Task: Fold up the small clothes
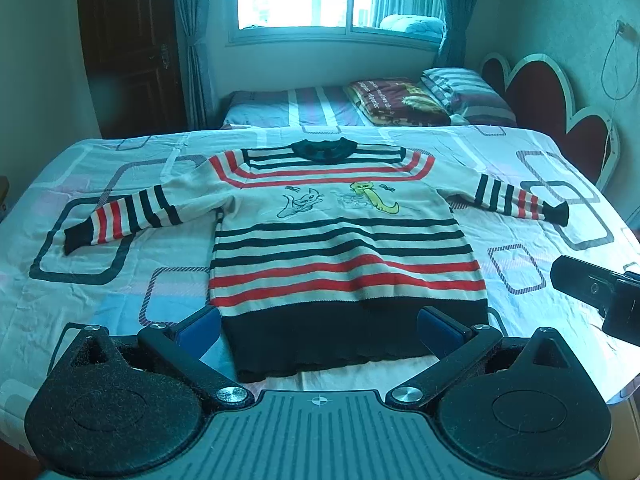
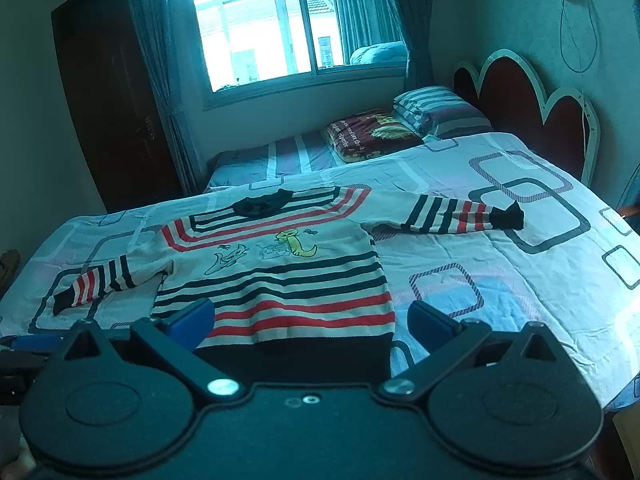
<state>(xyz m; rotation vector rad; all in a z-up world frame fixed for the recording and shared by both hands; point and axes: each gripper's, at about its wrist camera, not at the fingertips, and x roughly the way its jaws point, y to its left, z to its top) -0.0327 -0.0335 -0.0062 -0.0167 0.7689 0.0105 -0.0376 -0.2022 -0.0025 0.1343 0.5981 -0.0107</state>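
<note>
A small striped sweater (image 1: 340, 232), white with black and red stripes, a black collar and a black hem, lies flat and face up on the bed, both sleeves spread out. It also shows in the right wrist view (image 2: 280, 276). My left gripper (image 1: 320, 330) is open and empty, its blue pads on either side of the black hem, above it. My right gripper (image 2: 310, 322) is open and empty, near the hem's right corner. Part of the right gripper's body (image 1: 600, 292) shows at the right edge of the left wrist view.
The bed sheet (image 1: 520, 152) has a rounded-rectangle pattern. A second bed behind holds a folded dark blanket (image 1: 396, 100) and striped pillows (image 1: 464, 88). A red and white headboard (image 1: 552, 92) stands at the right. A window and a dark door are at the back.
</note>
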